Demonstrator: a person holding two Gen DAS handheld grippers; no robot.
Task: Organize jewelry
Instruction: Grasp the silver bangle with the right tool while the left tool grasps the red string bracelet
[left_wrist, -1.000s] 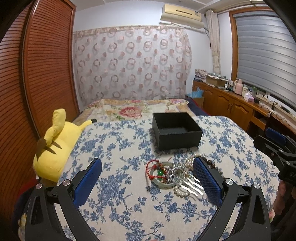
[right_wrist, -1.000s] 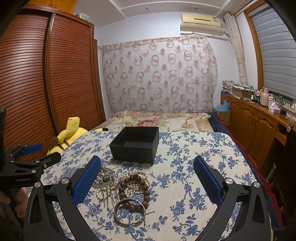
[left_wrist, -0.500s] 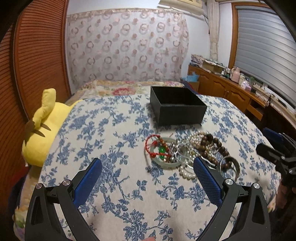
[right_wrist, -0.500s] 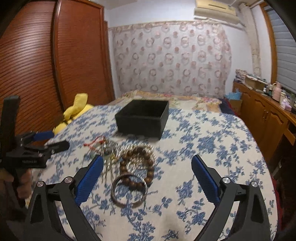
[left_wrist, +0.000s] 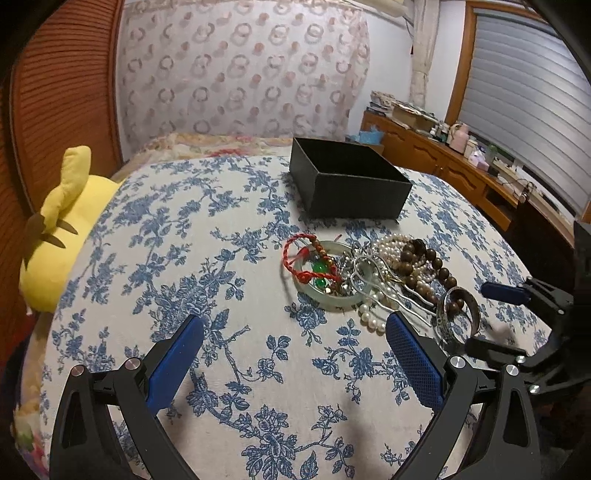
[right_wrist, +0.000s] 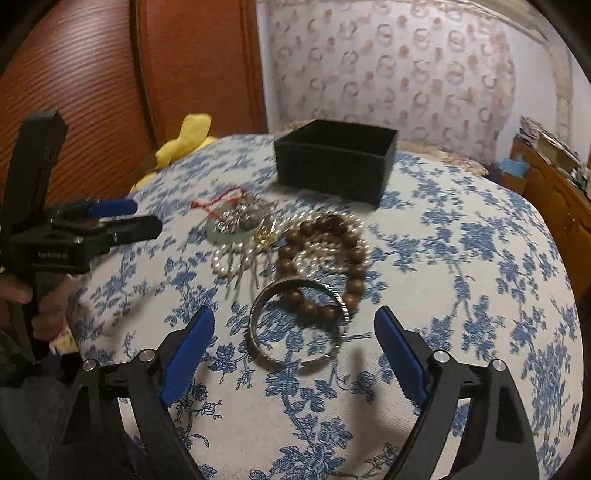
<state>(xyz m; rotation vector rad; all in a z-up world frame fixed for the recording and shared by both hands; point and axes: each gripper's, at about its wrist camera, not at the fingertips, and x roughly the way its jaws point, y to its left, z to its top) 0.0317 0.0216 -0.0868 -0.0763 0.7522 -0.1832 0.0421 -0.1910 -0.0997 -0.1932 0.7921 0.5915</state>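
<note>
My right gripper (right_wrist: 294, 334) has just been narrowing yet stands wide, nothing pinched; the silver metal bangle (right_wrist: 299, 325) lies on the cloth between its blue pads. My left gripper (left_wrist: 295, 343) gapes empty, left of that bangle. The open black box (right_wrist: 334, 162) sits beyond it, bare blue-flowered bedspread (right_wrist: 461, 266) to its right

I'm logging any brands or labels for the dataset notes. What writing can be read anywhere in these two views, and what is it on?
Small pale lettering on the side of the left hand-held gripper, seen in the right wrist view: too blurred to read.
Black box, jewelry pile, bedspread: no writing visible.
Items on the sideboard: too small to tell.
</note>
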